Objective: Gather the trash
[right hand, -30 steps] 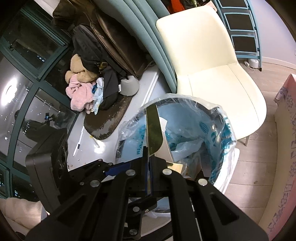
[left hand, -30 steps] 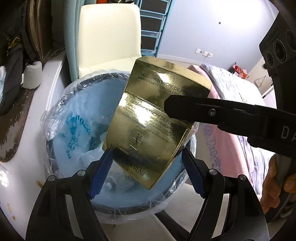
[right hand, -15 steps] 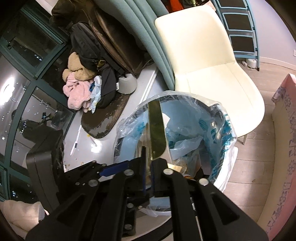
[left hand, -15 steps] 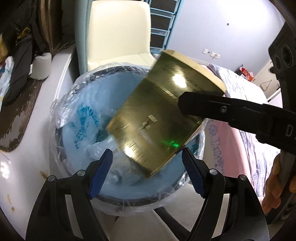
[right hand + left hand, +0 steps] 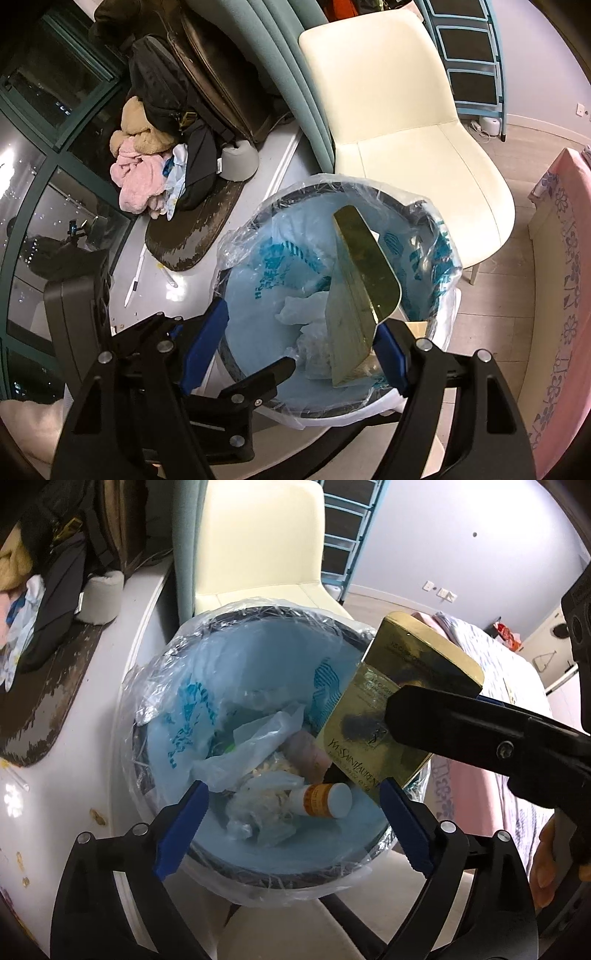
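Leaning over bin: gold box (image 5: 384, 716) tilts above the lined trash bin (image 5: 236, 871), against the right finger (image 5: 388, 354).
Right gripper (image 5: 299, 350): jaws spread wide, not clamping the box.
Left gripper (image 5: 291, 827): jaws apart, empty, over the bin.
Inside bin: orange-labelled bottle (image 5: 321, 799), crumpled plastic (image 5: 251, 749).
Behind: cream chair (image 5: 402, 110).

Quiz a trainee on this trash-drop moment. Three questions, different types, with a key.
1. True or false: the right gripper is clamped shut on the gold box.
2. The gold box hangs over: A) the trash bin B) the chair C) the bed.
3. Is the left gripper holding anything?
Key: 1 false, its jaws are spread; 2 A; 3 no, it is open and empty.
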The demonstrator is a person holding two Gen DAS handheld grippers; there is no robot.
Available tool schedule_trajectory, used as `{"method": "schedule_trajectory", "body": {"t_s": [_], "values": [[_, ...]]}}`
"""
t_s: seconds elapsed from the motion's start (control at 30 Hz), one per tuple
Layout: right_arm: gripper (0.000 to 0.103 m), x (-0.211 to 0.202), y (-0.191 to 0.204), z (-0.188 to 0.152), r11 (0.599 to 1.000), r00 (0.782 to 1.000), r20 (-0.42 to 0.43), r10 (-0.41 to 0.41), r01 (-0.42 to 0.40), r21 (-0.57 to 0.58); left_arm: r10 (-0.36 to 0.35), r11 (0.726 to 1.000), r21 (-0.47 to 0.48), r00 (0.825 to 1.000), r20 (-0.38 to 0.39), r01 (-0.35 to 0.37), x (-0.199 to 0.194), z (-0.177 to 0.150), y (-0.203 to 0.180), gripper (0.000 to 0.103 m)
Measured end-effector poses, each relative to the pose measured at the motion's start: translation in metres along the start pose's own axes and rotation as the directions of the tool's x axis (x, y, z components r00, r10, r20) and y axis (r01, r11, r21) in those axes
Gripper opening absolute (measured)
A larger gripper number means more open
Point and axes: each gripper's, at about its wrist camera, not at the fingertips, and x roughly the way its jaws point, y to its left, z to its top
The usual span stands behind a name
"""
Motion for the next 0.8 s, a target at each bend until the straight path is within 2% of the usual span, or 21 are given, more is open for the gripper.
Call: {"method": "schedule_trajectory", "body": {"t_s": [0.07,0.13,0.17,0.33,0.4,0.47,0.53,0.57,0.7,0.73,0.8], "values": [[0.077,0.005,0.002,-0.001,1.0,1.0,-0.024,-0.012,0.012,-0.007,0.001,1.0,-0.008,1.0,-0.004,-0.001,0.001,-0.001,0.004,0.091],[0.078,0.025,0.004,-0.003,0.991,0.984,-0.118,-0.134,0.13,-0.046,0.003,1.0,-0.009,1.0,-0.009,-0.004,0.002,-0.001,0.005,0.091],[0.078,0.032,0.004,-0.005,0.985,0.975,-0.149,-0.167,0.161,-0.053,0.006,1.0,-0.009,1.0,-0.011,-0.006,0.002,-0.001,0.006,0.091],[0.078,0.031,0.013,-0.002,0.981,0.975,-0.128,-0.182,0.171,-0.087,0.01,1.0,-0.014,1.0,-0.016,-0.01,0.003,-0.001,0.011,0.091],[0.078,0.036,0.018,-0.004,0.959,0.954,-0.137,-0.267,0.249,-0.139,0.011,1.0,-0.013,1.0,-0.015,-0.011,0.003,-0.001,0.011,0.091],[0.078,0.039,0.018,-0.004,0.942,0.937,-0.141,-0.32,0.298,-0.157,0.017,1.0,0.0,0.999,-0.028,-0.017,0.005,-0.002,0.01,0.091],[0.078,0.039,0.019,-0.004,0.933,0.93,-0.136,-0.341,0.318,-0.166,0.007,1.0,0.007,0.999,-0.031,-0.007,0.006,-0.002,0.009,0.091],[0.078,0.039,0.018,-0.005,0.936,0.933,-0.135,-0.334,0.312,-0.161,0.005,1.0,0.013,0.999,-0.032,-0.004,0.006,-0.001,0.007,0.091],[0.078,0.026,0.016,-0.006,0.98,0.978,-0.098,-0.182,0.171,-0.106,-0.01,0.999,0.031,0.999,-0.039,0.012,0.01,0.001,0.001,0.091],[0.078,0.022,0.017,-0.006,0.984,0.985,-0.079,-0.151,0.142,-0.106,-0.014,0.999,0.034,0.999,-0.04,0.015,0.01,0.001,0.0,0.091],[0.079,0.015,0.018,-0.005,0.985,0.989,-0.049,-0.142,0.136,-0.107,-0.027,0.999,0.029,0.999,-0.024,0.028,0.009,0.003,-0.001,0.091]]}}
